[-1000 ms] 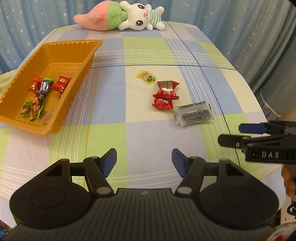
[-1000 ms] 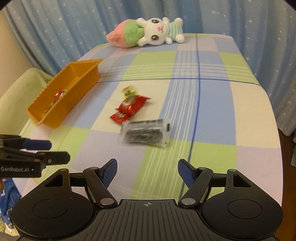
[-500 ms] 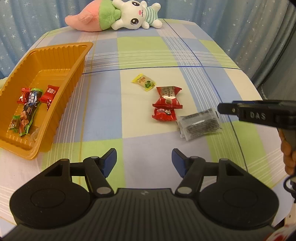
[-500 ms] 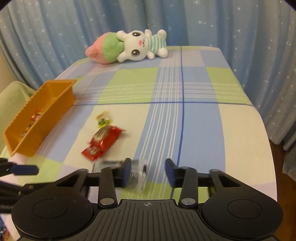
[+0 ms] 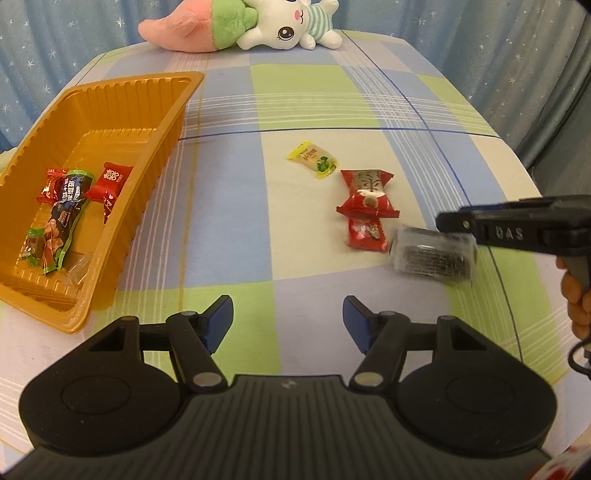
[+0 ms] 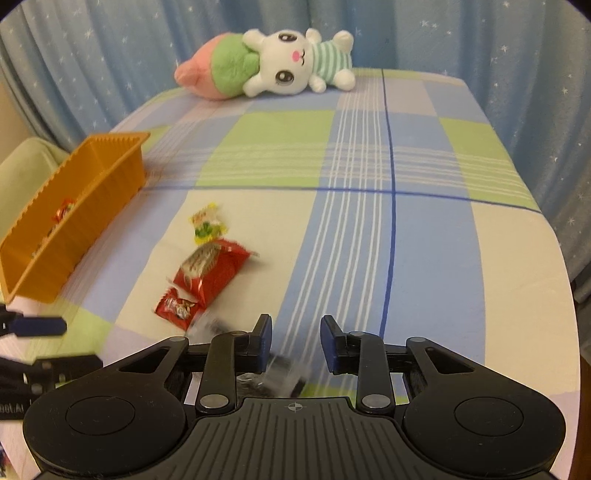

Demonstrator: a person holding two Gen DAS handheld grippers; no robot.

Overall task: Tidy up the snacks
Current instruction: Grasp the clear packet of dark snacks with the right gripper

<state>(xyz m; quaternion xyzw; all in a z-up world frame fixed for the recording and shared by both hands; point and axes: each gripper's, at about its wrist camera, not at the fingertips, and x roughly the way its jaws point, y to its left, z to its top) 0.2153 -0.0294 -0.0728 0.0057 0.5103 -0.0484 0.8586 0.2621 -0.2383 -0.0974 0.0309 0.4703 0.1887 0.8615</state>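
An orange tray at the left holds several wrapped snacks. On the checked tablecloth lie a yellow candy, a large red packet and a small red packet. A clear packet of dark snacks is blurred, right under my right gripper, whose narrowed jaws show a gap with nothing clearly clamped; the packet lies below its fingers. My left gripper is open and empty above the near cloth.
A plush rabbit with a pink and green body lies at the far table edge. Blue starred curtains hang behind. The table edge drops off at the right. A pale green seat stands beside the tray.
My right gripper has moved down over the clear packet and its jaws have narrowed. The packet has shifted and tilted. My left gripper has moved forward, staying open.
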